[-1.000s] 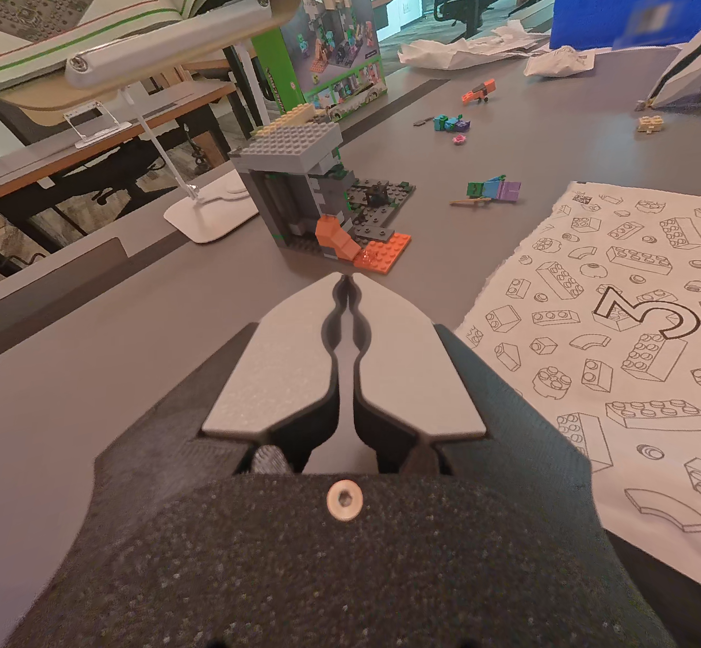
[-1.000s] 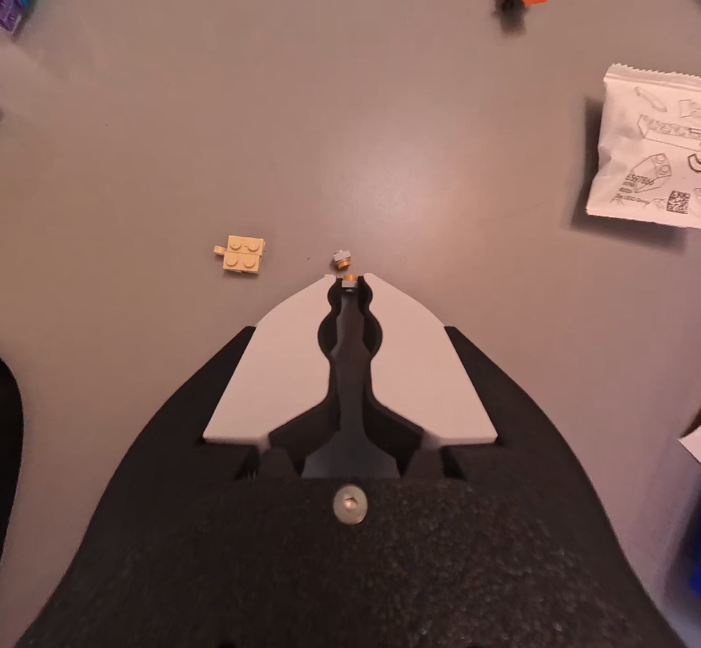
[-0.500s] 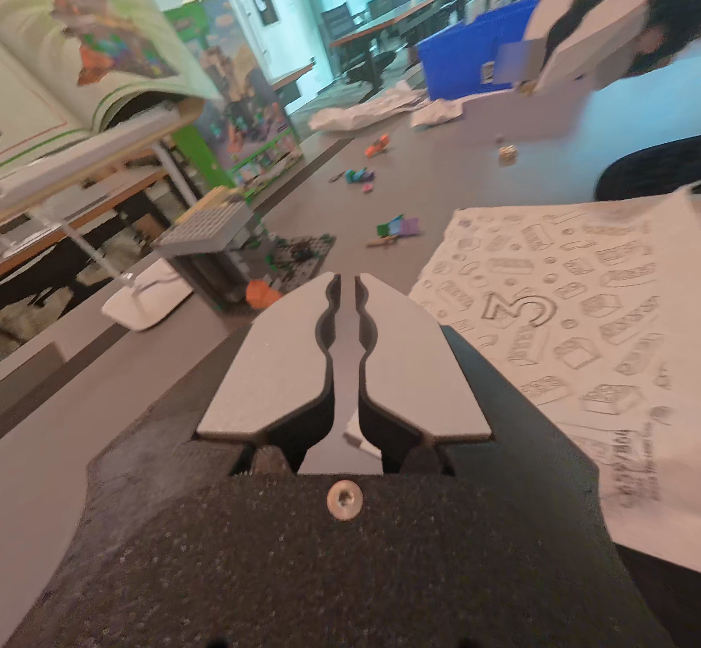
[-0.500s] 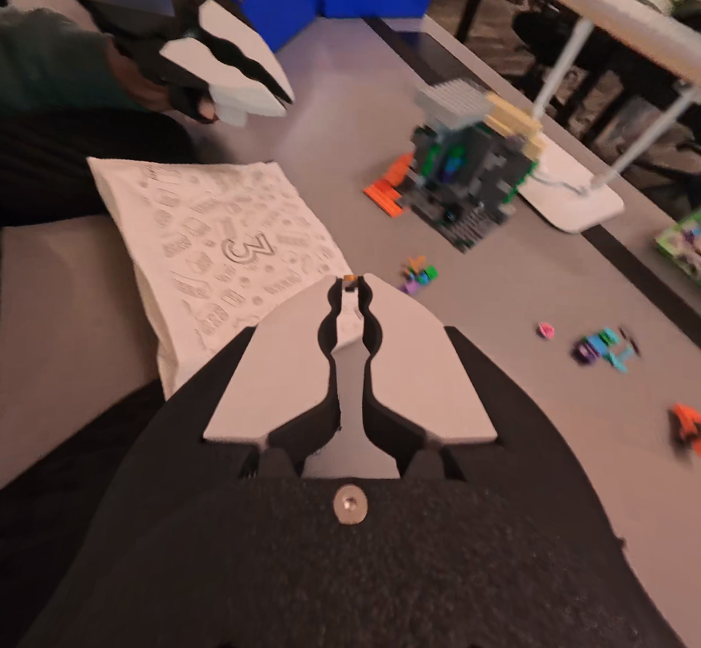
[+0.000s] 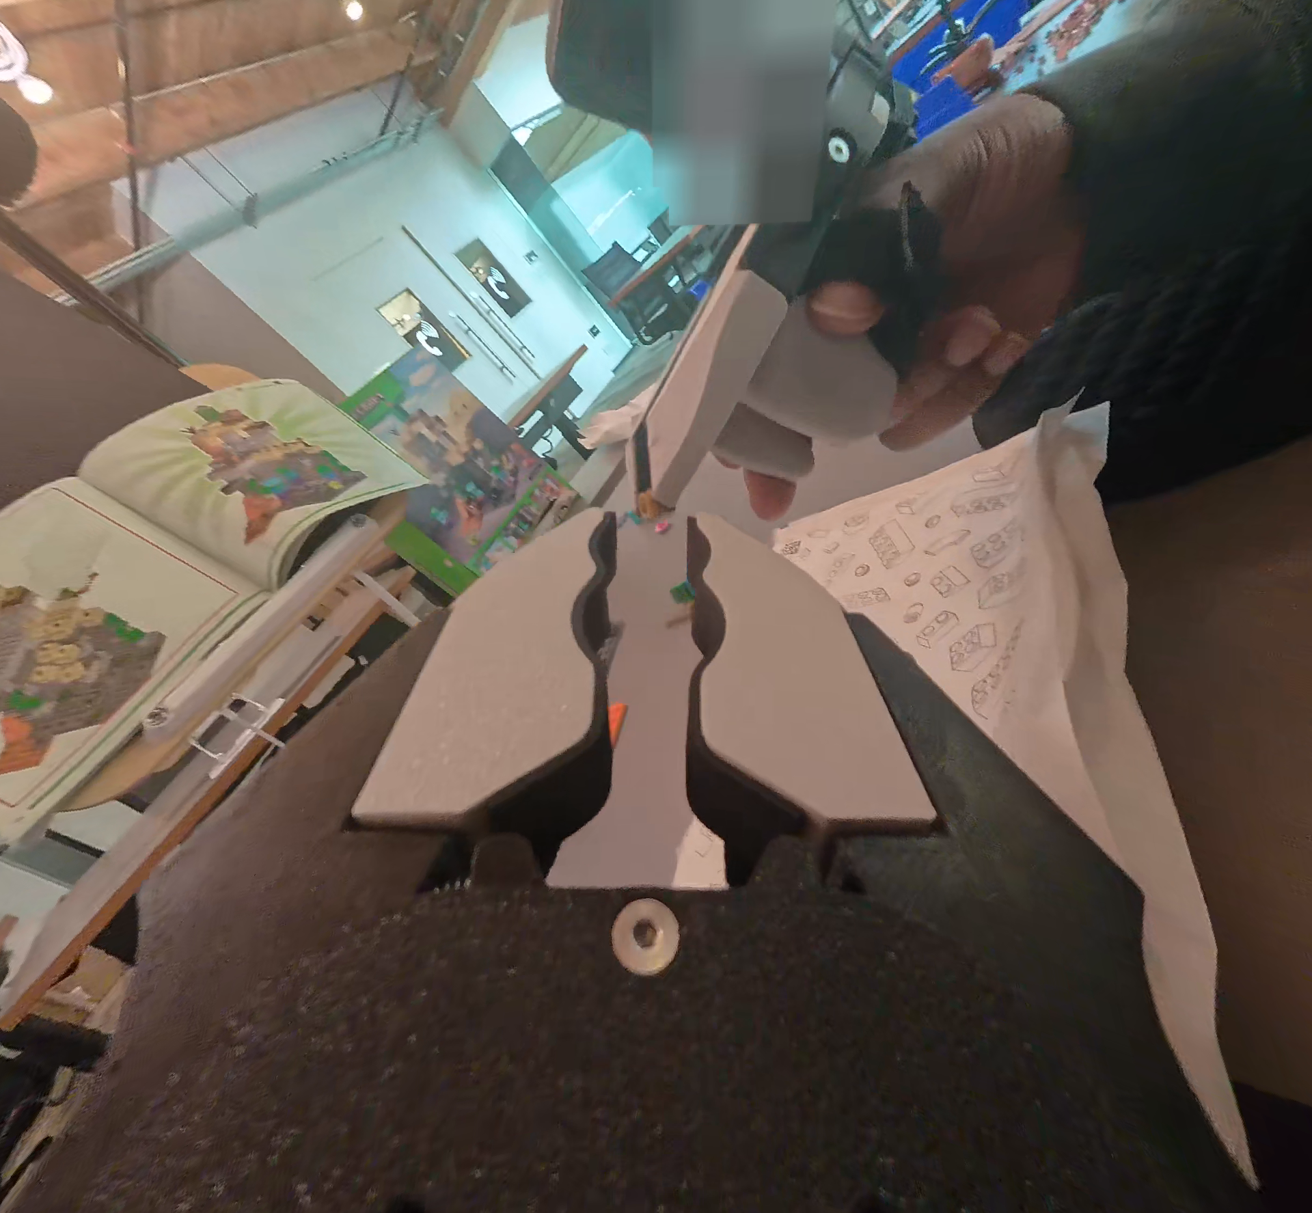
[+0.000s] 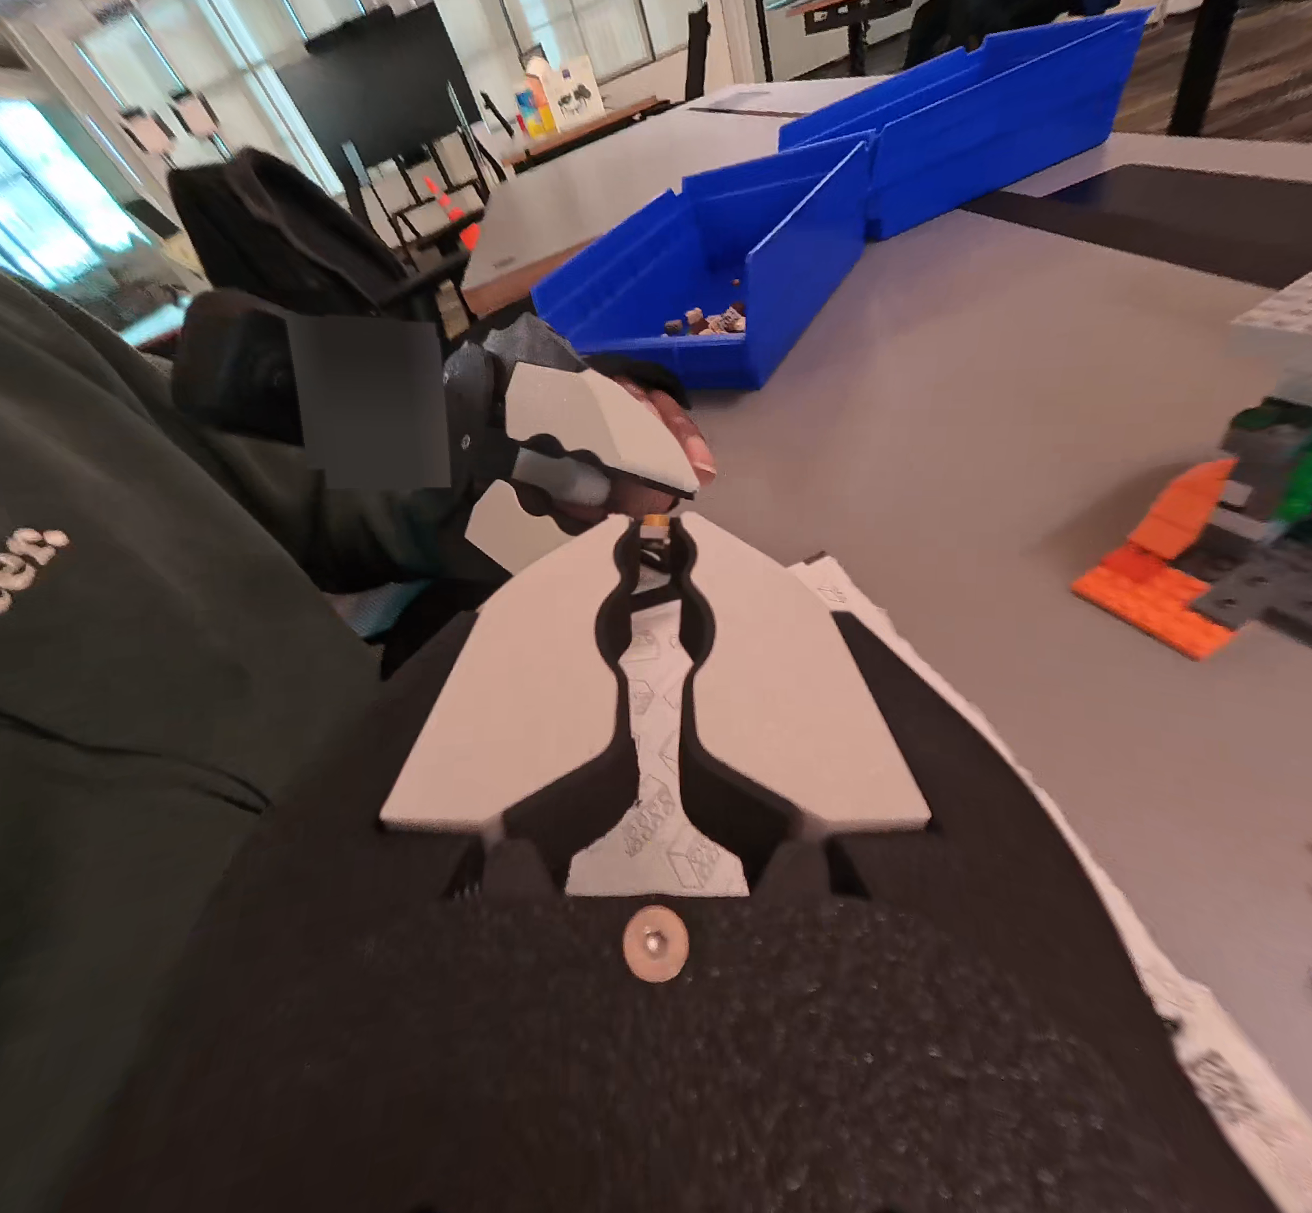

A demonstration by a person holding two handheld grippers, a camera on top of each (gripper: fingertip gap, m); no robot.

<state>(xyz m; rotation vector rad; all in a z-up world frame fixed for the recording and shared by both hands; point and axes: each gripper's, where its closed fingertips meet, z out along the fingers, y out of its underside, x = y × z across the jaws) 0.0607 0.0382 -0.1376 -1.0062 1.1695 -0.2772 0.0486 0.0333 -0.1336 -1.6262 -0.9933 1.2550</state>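
My right gripper [image 6: 654, 527] is shut on a small gold and grey brick piece [image 6: 654, 524] pinched at its tips, held in the air above the table. My left gripper [image 5: 647, 522] is open by a narrow gap and holds nothing. The two grippers point at each other, tips almost touching. In the left wrist view the right gripper [image 5: 649, 501] comes down from the upper right in a person's hand [image 5: 944, 355], and the small piece [image 5: 646, 504] sits just above my left fingertips. In the right wrist view the left gripper [image 6: 689, 487] comes in from the left.
A white paper bag printed with brick drawings [image 5: 958, 597] lies under both grippers. A grey brick build with orange plates [image 6: 1171, 582] stands to the right. Blue bins [image 6: 710, 270] with loose pieces sit behind. An open instruction book on a stand [image 5: 177, 540] is at the left. Less than 4 cm separates the two grippers' tips.
My right gripper took the small piece off the table, lifted it and swung round to face the left gripper. My left gripper rose, tilted upward and went from shut to slightly open.
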